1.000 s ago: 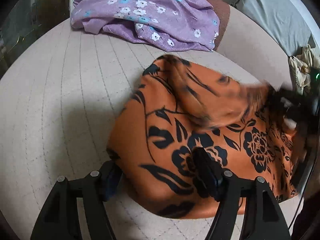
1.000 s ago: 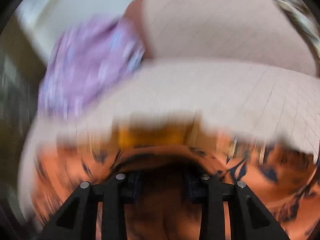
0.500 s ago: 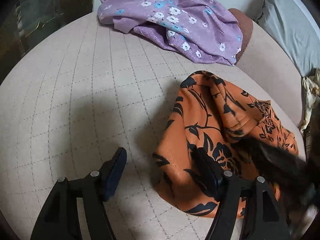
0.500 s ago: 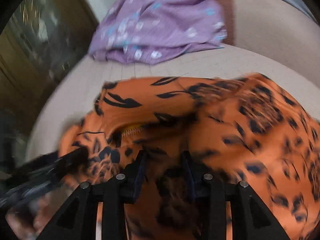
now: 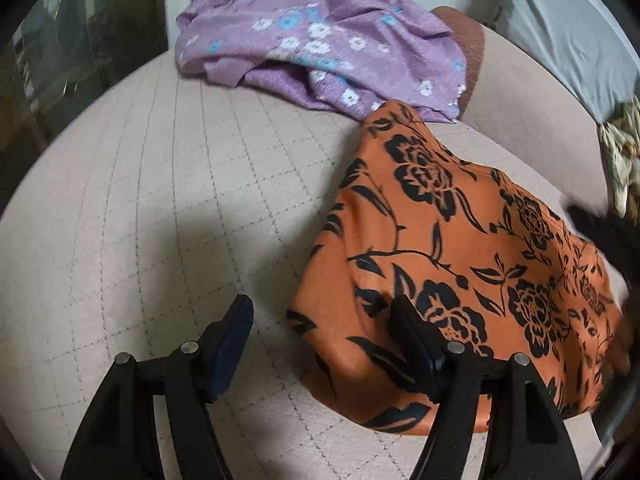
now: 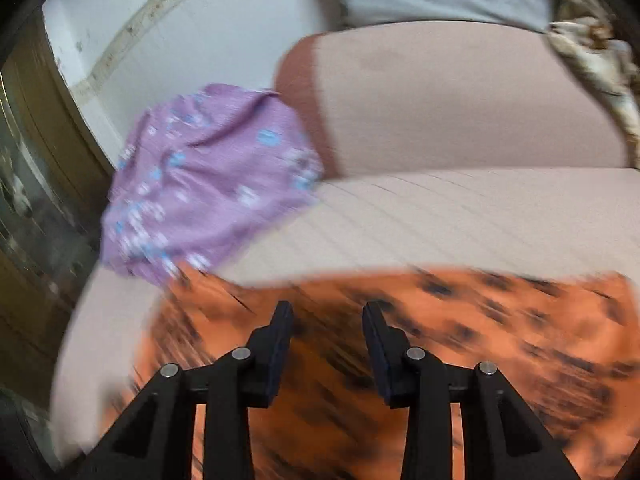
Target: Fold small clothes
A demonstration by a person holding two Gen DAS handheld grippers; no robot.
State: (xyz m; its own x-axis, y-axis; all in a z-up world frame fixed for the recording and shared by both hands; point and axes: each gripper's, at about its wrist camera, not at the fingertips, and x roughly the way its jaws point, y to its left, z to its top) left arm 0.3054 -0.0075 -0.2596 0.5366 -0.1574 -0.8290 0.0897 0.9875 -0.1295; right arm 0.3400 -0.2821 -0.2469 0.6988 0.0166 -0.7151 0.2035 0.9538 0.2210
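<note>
An orange garment with black flowers (image 5: 460,264) lies folded over on the beige quilted seat (image 5: 160,200), right of centre in the left wrist view. My left gripper (image 5: 324,320) is open and empty, its right finger at the garment's near left edge. In the blurred right wrist view the same orange garment (image 6: 460,340) lies below my right gripper (image 6: 328,320), which is open with nothing between its fingers.
A purple garment with white and blue flowers (image 5: 320,36) lies crumpled at the back of the seat, also in the right wrist view (image 6: 208,176). A grey cushion (image 5: 568,32) and a patterned cloth (image 5: 624,152) sit at the right.
My right gripper was shut on the orange garment, carried it over and has now let go and opened. The garment now lies folded further right. My left gripper stayed open.
</note>
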